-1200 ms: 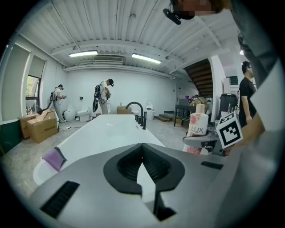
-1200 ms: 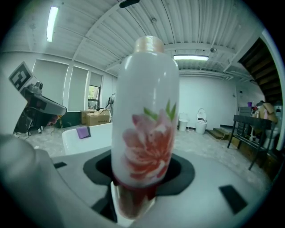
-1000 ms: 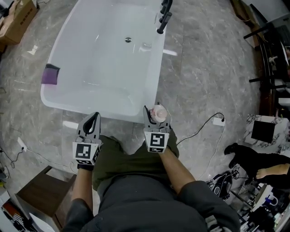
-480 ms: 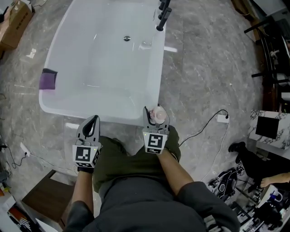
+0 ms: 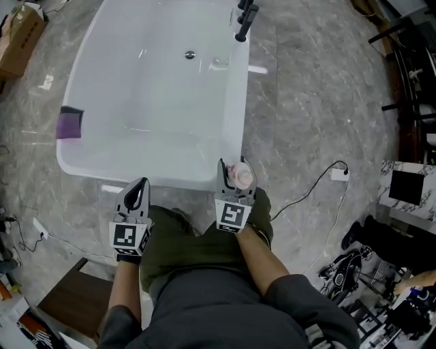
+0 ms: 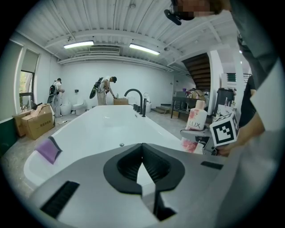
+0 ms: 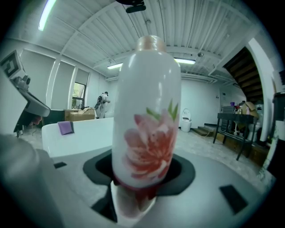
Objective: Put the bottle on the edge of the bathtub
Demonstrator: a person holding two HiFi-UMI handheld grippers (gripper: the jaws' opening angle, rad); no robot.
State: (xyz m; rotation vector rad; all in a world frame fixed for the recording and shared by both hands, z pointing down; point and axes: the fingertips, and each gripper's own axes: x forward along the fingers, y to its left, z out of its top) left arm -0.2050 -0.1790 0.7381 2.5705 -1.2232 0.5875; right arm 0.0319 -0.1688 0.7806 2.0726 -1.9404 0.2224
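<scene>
Right gripper view: right tongs [image 7: 141, 189] clamp the upright white floral bottle [image 7: 147, 111]. Left tongs [image 6: 143, 171] pressed together. Head view: bottle just beside bathtub [image 5: 231, 119] near-right corner.

Head camera looking steeply down on bathtub [image 5: 157, 102]; cameras riding left gripper [image 5: 139, 185], right gripper [image 5: 235, 170] looking low along jaws, all sharing bathtub.

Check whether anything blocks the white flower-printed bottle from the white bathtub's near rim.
Nothing visible does. The right gripper holds the bottle upright beside the bathtub, at its bare near right corner. The purple cloth on the left rim and the black faucet at the far end are clear.
</scene>
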